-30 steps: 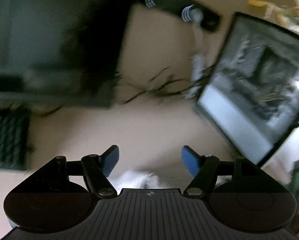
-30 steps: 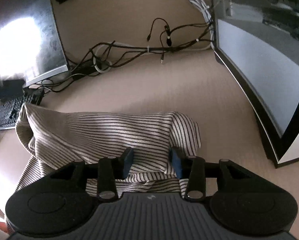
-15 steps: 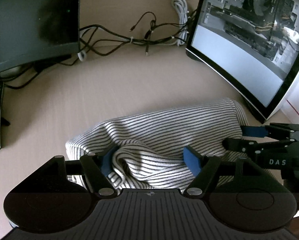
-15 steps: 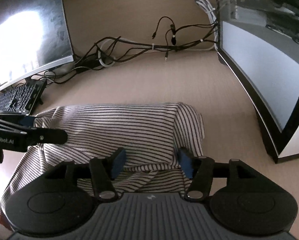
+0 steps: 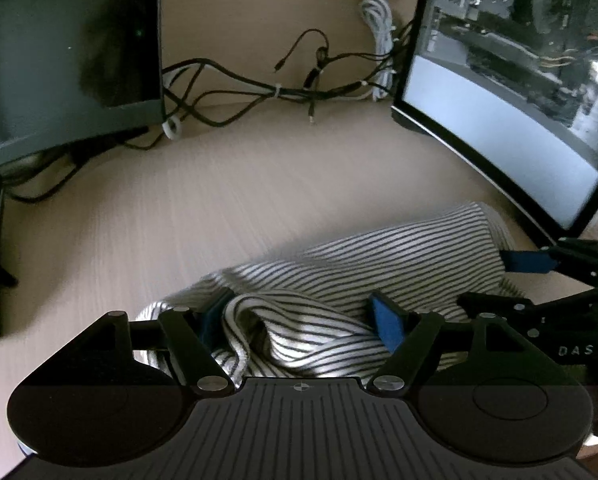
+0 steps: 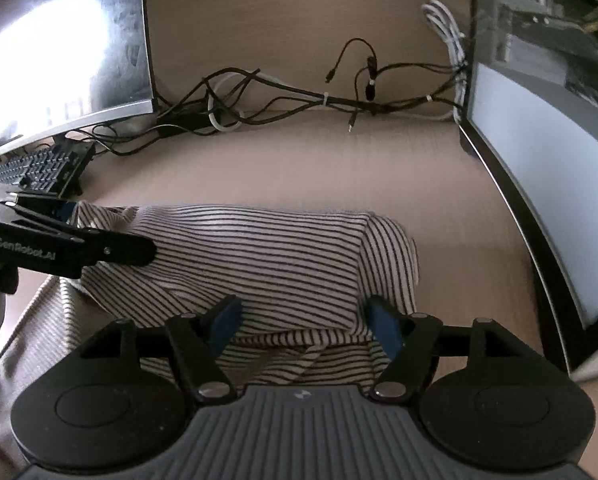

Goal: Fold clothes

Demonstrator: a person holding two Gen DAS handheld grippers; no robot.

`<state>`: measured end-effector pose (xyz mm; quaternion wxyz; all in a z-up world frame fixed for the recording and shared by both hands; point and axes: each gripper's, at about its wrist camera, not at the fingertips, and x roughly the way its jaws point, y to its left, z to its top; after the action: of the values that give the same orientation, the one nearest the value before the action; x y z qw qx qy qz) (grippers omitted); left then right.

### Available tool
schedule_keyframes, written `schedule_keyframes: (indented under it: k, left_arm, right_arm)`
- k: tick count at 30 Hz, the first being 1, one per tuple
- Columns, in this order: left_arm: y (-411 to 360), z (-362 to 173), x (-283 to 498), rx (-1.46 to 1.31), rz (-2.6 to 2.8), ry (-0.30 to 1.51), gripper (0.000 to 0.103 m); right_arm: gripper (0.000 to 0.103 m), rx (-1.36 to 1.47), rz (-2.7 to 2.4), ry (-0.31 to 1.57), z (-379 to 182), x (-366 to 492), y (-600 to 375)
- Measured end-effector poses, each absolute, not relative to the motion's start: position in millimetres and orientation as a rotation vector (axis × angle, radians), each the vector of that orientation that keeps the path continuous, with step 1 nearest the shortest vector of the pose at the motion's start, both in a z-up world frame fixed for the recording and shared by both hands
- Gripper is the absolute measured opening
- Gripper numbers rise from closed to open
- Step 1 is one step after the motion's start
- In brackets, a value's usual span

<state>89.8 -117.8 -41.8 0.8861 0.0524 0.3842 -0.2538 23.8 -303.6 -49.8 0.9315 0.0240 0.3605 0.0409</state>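
Observation:
A striped white and dark garment (image 5: 379, 264) lies folded in a thick roll on the beige desk (image 5: 219, 208); it also shows in the right wrist view (image 6: 259, 256). My left gripper (image 5: 301, 318) is open, its blue pads on either side of a bunched fold at the garment's left end. My right gripper (image 6: 305, 324) is open, straddling the garment's near right edge. The right gripper's fingers (image 5: 531, 262) show at the right of the left wrist view. The left gripper's fingers (image 6: 63, 240) show at the left of the right wrist view.
A dark monitor (image 5: 59, 52) stands at the back left and a lit curved monitor (image 5: 519, 88) at the right. A tangle of black and white cables (image 5: 291, 88) runs along the back. A keyboard (image 6: 39, 168) lies at the left.
My right gripper opened and let go of the garment. My left gripper swung down from the desk's far side onto the garment's left end and has settled there, open.

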Motion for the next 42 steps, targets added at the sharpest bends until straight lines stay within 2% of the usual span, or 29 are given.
schedule_keyframes:
  k: [4,7,9,14,18,22,25,27,31,37,39,41,42]
  left_arm:
    - [-120,-47,112,0.103,-0.514,0.811,0.087]
    - [-119,-44,119,0.074,-0.501,0.833,0.087]
    - [-118,-35,113,0.069,-0.488,0.832,0.083]
    - [-105,-15,81,0.020,-0.512,0.827,0.084]
    - [-98,-20,62,-0.008,-0.499,0.877,0.085]
    - [-99,-24,55,-0.019,-0.501,0.881,0.093]
    - [-104,-27,54,-0.003,-0.501,0.875,0.094]
    - [-104,-32,56,-0.001,-0.505,0.869,0.094]
    - [-104,-37,64,0.001,-0.515,0.851,0.096]
    - [-112,-41,81,0.068,-0.528,0.811,0.097]
    - [-114,-42,88,0.082,-0.528,0.802,0.097]
    - [-116,-43,95,0.091,-0.527,0.797,0.097]
    - [-117,-43,99,0.094,-0.527,0.795,0.097]
  right_arm:
    - [0.072,0.020,0.080,0.725,-52,42,-300]
    - [0.073,0.010,0.082,0.720,-53,51,-301]
    - [0.073,0.010,0.091,0.717,-53,52,-303]
    - [0.074,0.012,0.108,0.709,-54,51,-307]
    - [0.075,0.009,0.110,0.712,-53,51,-307]
    - [0.075,0.018,0.102,0.748,-49,49,-306]
    - [0.075,0.035,0.108,0.789,-50,46,-306]
    - [0.078,0.029,0.119,0.803,-53,44,-306]
    - [0.092,-0.028,0.140,0.804,-57,47,-292]
    - [0.091,0.058,0.150,0.812,-40,58,-309]
    - [0.092,0.125,0.125,0.767,-27,60,-325]
    - [0.102,0.143,0.096,0.683,-12,60,-334]
    - [0.103,0.145,0.087,0.643,-5,62,-337]
